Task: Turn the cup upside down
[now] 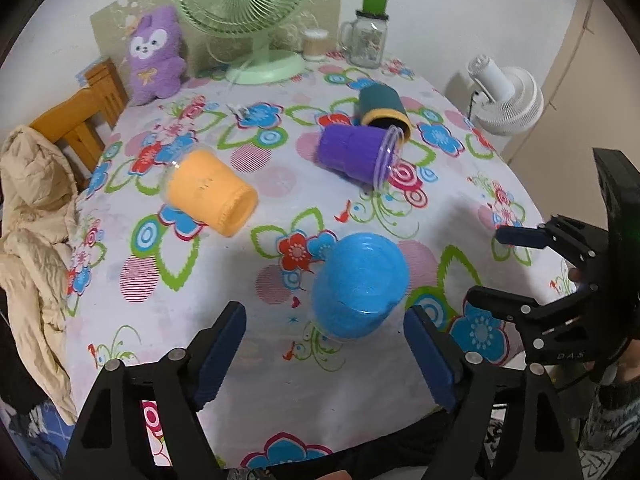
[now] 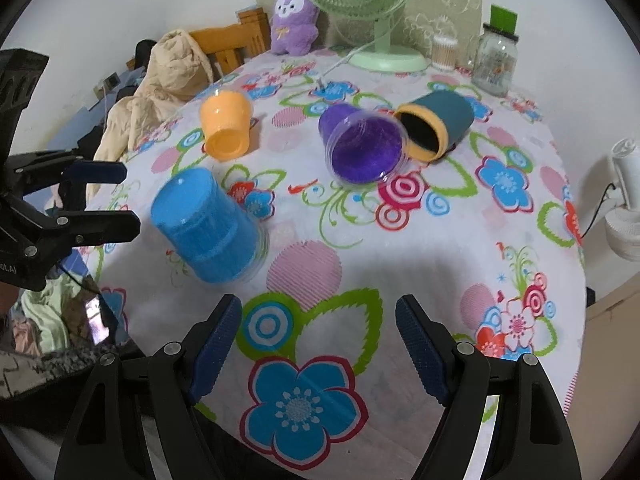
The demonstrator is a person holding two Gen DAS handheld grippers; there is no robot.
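A blue cup [image 1: 358, 284] stands upside down on the flowered tablecloth [image 1: 280, 360], just beyond my open, empty left gripper [image 1: 324, 350]; it also shows in the right wrist view [image 2: 208, 228]. An orange cup [image 1: 210, 196] lies on its side at the left. A purple cup [image 1: 358, 154] and a teal cup with a yellow rim [image 1: 384, 110] lie on their sides together at the back. My right gripper [image 2: 318, 344] is open and empty over the cloth, right of the blue cup. It shows in the left wrist view [image 1: 492, 268].
A green desk fan [image 1: 244, 20], a purple plush toy [image 1: 156, 56], a glass jar mug [image 1: 366, 38] and a cotton-swab tub [image 1: 314, 44] stand along the back edge. A white fan [image 1: 506, 98] stands off the table's right side. A wooden chair with a beige jacket [image 1: 36, 216] is at the left.
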